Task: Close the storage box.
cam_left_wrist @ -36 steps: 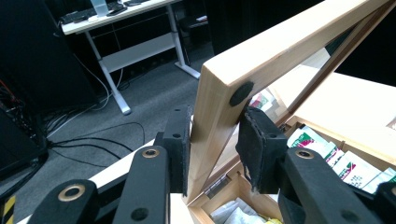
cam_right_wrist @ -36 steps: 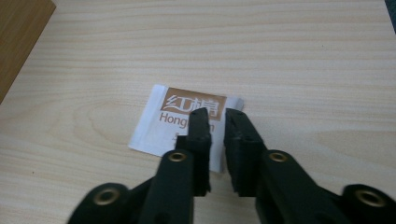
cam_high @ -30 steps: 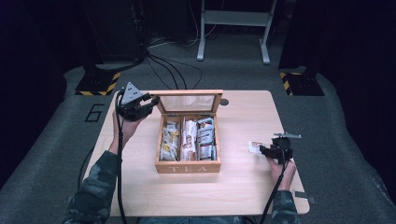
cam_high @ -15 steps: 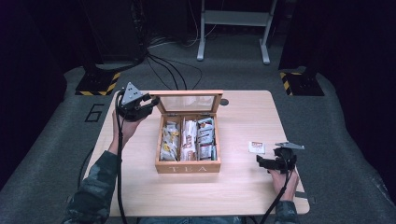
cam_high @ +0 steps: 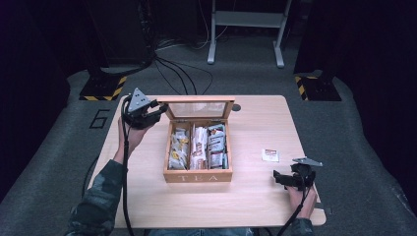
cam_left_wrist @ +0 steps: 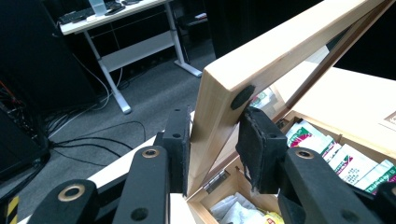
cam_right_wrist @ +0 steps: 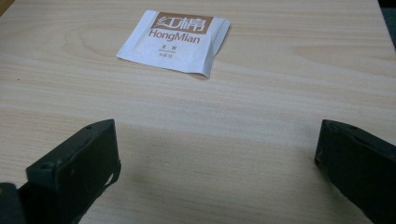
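Evidently the work is taking tea sachets out of the box: one HongMian tea sachet (cam_right_wrist: 173,39) lies flat and alone on the bare desk (cam_high: 255,196), right of the wooden tea box (cam_high: 198,152) and well apart from it, just beyond the right gripper (cam_right_wrist: 215,163). That gripper's jaws have just been opening and stand spread wide with nothing between them, so I judge the sachet set down and let go. The left gripper (cam_left_wrist: 212,149) is clenched on the left end of the glass-paned lid (cam_left_wrist: 280,51), one pad on each face of the wooden frame, holding it propped upright at the far side of the box.

The next move is probably either another pick from the three packed rows of sachets (cam_high: 199,146) or easing the lid down. A further pick calls for the right gripper to travel left over the near right rim of the box and come down between tightly packed packets, pinching a single one. Closing calls for the left hand to swing the lid toward the near side without letting the frame slip.

Room is generous: the right half of the desk is open wood apart from the sachet. The right hand sits close to the near right corner and edge, so any withdrawal should go up rather than nearer.
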A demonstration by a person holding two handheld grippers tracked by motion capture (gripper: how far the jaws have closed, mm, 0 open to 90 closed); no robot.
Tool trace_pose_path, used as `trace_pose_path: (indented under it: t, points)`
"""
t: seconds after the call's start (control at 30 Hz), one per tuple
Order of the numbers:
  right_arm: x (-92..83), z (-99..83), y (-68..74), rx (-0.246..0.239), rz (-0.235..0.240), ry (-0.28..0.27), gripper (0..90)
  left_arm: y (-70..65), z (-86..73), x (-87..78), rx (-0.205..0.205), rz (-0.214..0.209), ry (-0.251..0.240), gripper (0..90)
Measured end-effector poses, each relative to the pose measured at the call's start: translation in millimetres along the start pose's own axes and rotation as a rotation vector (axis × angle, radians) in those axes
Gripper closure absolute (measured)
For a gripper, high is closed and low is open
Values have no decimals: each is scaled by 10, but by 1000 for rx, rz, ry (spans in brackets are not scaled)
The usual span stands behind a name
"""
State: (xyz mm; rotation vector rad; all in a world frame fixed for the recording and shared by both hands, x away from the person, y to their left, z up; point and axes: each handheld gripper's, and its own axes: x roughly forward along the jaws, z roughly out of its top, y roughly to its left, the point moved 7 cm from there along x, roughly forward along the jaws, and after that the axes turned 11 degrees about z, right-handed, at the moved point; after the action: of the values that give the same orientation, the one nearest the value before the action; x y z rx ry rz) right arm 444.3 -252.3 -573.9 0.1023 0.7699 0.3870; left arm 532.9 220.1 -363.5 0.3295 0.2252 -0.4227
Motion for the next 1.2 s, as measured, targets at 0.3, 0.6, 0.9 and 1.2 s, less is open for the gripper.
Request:
trace_pose_path:
  t: [0.3,0.6,0.9,1.2]
  points:
    - [24,-14,13,-32,-21,15,0,-78,-59,-87,32,-1,12,645]
    - [46,-21,51,-51,-36,29,0,-162,-151,-178,24,4,9,635]
    - [46,-25,47,-76,-39,34,4,-261,-288,-285,44,5,15,624]
    - [46,-27,61,-67,-38,31,10,-363,-436,-373,26,-6,34,608]
